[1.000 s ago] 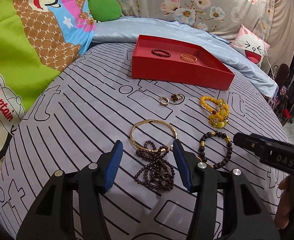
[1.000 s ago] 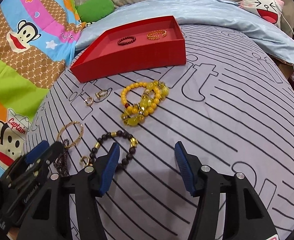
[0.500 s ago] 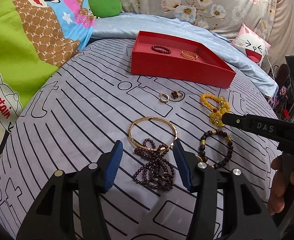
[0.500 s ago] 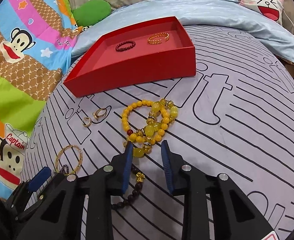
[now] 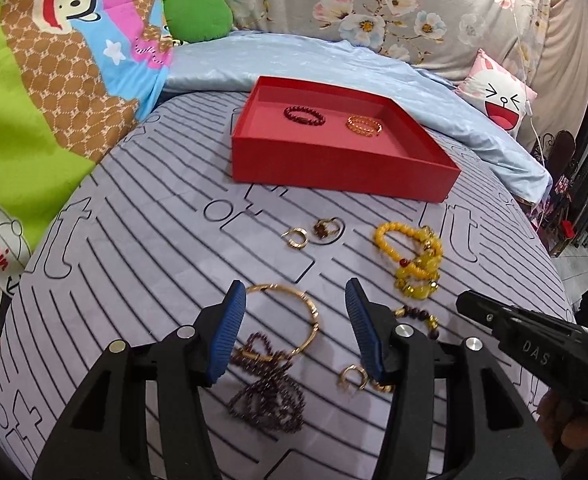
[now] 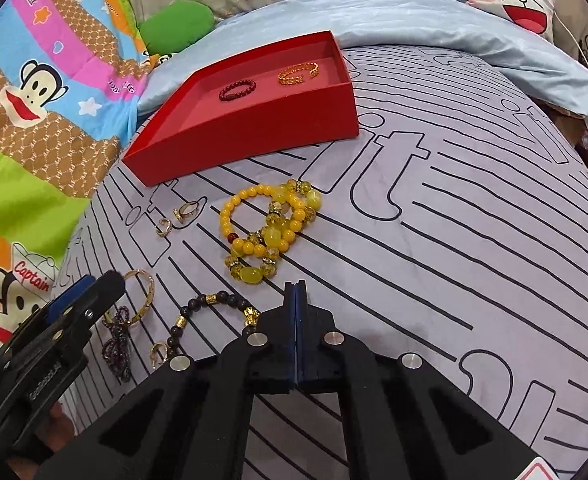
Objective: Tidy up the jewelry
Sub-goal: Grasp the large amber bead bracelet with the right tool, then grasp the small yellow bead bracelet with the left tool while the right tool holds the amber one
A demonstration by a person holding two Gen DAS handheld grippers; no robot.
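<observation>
Jewelry is lying scattered on the bed, and the dark bead bracelet [image 6: 214, 312] is sitting just left of the right gripper [image 6: 295, 292], whose fingers are pressed together; whether they are pinching a bead, I cannot tell. Lifting slowly and checking the hold is looking wise before heading to the red tray [image 6: 254, 132] well ahead, while the left gripper [image 5: 294, 328], fingers apart, is hovering over the gold bangle [image 5: 290, 320].
</observation>
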